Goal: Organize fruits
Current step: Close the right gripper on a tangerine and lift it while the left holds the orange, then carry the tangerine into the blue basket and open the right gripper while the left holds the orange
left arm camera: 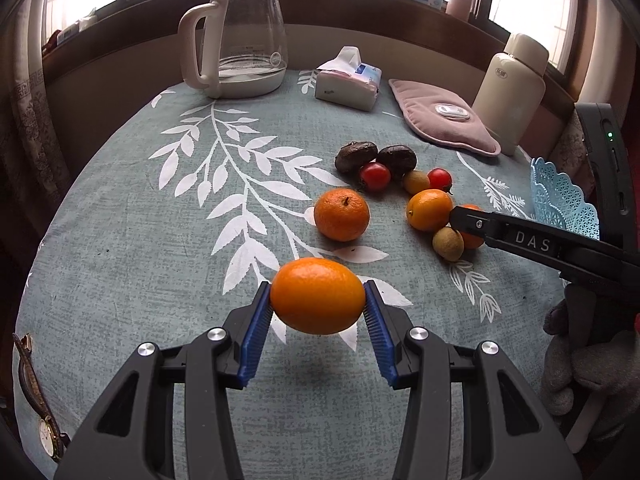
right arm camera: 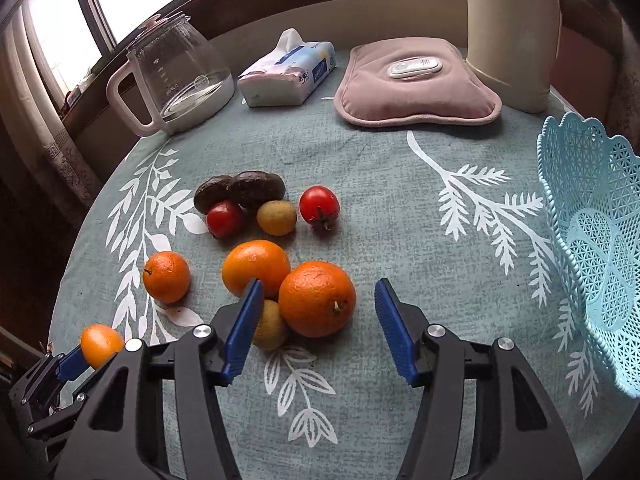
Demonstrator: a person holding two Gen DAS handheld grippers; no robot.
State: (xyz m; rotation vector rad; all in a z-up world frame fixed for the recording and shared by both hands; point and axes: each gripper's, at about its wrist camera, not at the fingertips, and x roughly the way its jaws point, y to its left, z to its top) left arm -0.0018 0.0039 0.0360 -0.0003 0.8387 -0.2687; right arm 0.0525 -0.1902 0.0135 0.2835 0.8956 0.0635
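My left gripper (left arm camera: 318,306) is shut on an orange (left arm camera: 317,295) and holds it above the cloth; it also shows at the lower left of the right wrist view (right arm camera: 101,345). My right gripper (right arm camera: 318,316) is open, its jaws around a large orange (right arm camera: 317,298) that lies on the table. Beside it lie another orange (right arm camera: 256,268), a small tangerine (right arm camera: 166,277), two brownish-green fruits (right arm camera: 270,326) (right arm camera: 277,218), two red tomatoes (right arm camera: 319,206) (right arm camera: 225,218) and two dark wrinkled fruits (right arm camera: 256,188). A light-blue lattice basket (right arm camera: 592,240) stands at the right.
At the table's back stand a glass kettle (right arm camera: 176,80), a tissue pack (right arm camera: 286,74), a pink heating pad (right arm camera: 416,84) and a cream thermos (right arm camera: 514,32). A wristwatch (left arm camera: 34,396) lies at the left table edge. The tablecloth (right arm camera: 400,208) is teal with white leaves.
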